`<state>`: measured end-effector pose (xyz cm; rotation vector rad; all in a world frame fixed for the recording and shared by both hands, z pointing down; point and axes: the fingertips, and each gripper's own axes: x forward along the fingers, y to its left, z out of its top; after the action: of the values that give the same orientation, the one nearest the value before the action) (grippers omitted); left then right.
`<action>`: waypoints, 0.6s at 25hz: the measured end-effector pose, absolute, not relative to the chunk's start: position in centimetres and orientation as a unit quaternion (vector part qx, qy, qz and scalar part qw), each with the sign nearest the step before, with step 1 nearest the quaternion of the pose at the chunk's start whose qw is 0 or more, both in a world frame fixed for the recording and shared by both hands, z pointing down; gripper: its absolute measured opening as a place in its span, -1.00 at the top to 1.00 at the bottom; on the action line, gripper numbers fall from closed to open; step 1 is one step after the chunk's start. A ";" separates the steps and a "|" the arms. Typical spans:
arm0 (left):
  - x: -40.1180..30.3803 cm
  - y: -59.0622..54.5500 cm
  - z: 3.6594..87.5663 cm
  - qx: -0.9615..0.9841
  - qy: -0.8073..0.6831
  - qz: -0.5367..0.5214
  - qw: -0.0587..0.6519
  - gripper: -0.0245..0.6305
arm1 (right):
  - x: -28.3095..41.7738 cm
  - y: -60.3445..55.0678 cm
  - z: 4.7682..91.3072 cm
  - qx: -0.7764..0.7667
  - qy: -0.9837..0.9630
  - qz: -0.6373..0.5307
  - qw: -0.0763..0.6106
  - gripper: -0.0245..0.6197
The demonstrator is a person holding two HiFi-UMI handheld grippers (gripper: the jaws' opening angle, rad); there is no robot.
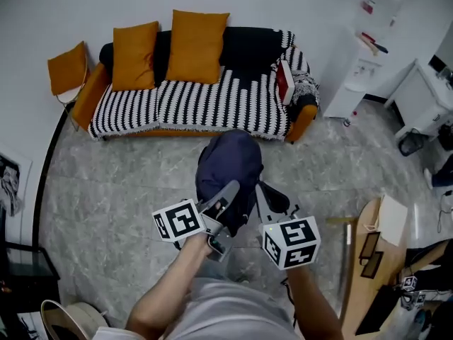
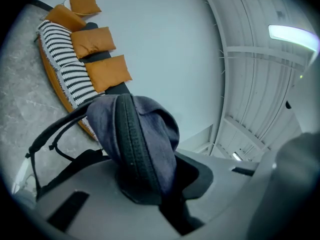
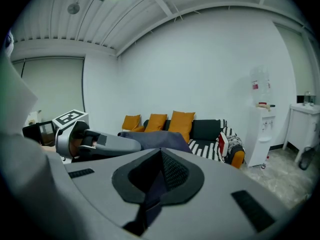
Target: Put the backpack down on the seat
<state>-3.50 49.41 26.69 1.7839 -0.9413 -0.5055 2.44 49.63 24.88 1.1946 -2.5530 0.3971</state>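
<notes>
A navy backpack [image 1: 230, 165] hangs over the marble floor in front of the sofa, carried between both grippers. My left gripper [image 1: 228, 195] is shut on its top; in the left gripper view the zipped blue fabric [image 2: 132, 134] is pinched in the jaws and the black straps dangle to the left. My right gripper [image 1: 264, 195] is shut on the other side, with dark fabric [image 3: 159, 176] caught between its jaws. The sofa seat [image 1: 205, 101] is draped in a black-and-white striped cover, with orange cushions [image 1: 195, 44] against the back. It lies ahead, apart from the backpack.
A red book [image 1: 284, 81] leans at the sofa's right end. An orange chair [image 1: 69, 69] stands left of the sofa. A white water dispenser [image 1: 368, 27] and a white cabinet [image 1: 425, 98] stand at the right. A wooden table [image 1: 368, 261] is near right.
</notes>
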 end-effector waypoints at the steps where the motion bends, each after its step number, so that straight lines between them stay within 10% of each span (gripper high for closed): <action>1: -3.9 48.5 26.6 0.740 -0.389 -0.209 0.508 0.79 | 2.1 48.8 24.7 0.416 -0.886 0.138 0.148 0.92; 15: -9.9 38.7 25.3 0.745 -0.370 -0.214 0.512 0.79 | -4.2 39.2 23.5 0.423 -0.883 0.132 0.156 0.92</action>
<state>-9.89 38.70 25.33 1.7932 -0.8907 -0.5145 -4.16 39.15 23.53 1.2114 -2.5278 0.3776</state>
